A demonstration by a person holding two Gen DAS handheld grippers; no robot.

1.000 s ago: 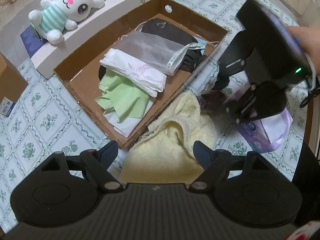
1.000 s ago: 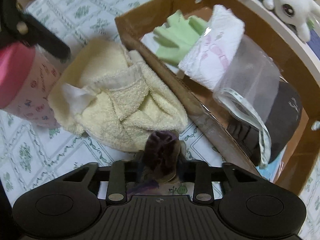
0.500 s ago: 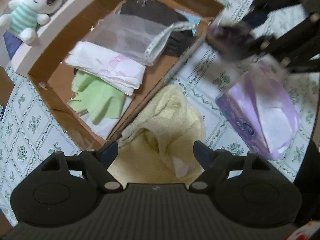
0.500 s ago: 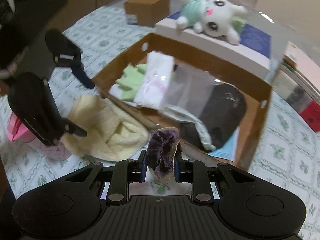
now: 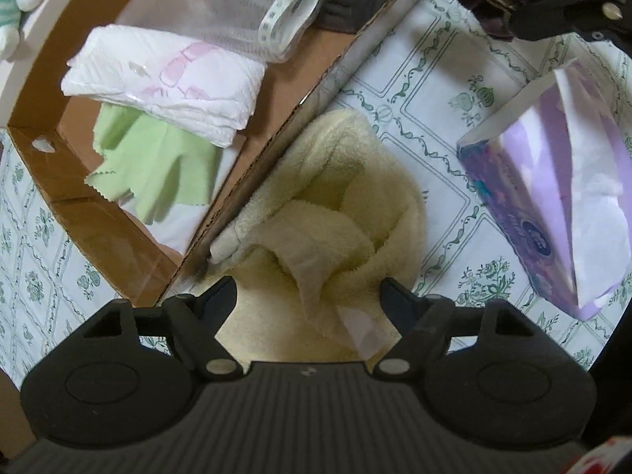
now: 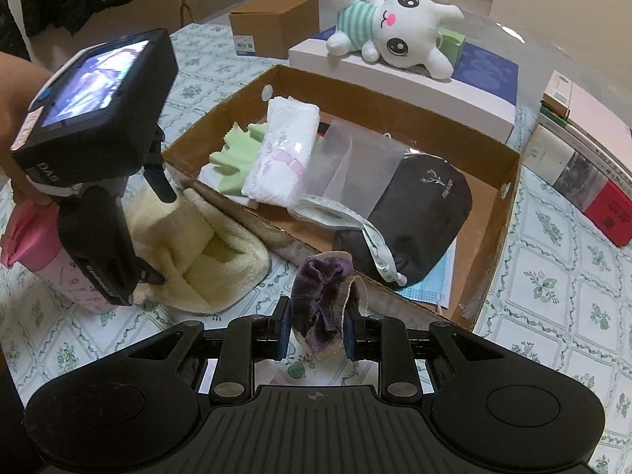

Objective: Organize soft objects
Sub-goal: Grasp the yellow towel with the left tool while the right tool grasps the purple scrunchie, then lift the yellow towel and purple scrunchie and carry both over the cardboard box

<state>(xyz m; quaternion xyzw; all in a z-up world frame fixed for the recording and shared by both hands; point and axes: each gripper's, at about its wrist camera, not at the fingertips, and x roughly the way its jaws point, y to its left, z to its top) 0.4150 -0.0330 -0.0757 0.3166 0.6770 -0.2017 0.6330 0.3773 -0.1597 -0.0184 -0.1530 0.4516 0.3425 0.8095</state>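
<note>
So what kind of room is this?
Probably a room in someone's home: a table with a green-flowered tablecloth, a plush bunny lying on a box, and a pink drinking bottle.

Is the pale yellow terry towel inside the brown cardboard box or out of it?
Out: the pale yellow terry towel lies crumpled on the tablecloth against the brown cardboard box's outer wall.

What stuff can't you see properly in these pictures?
- Plush bunny: left wrist view, cut off by the picture's edge.
- Blue face mask: right wrist view, mostly hidden under the black pouch.
- Pink cup: right wrist view, partly behind the left gripper.
</note>
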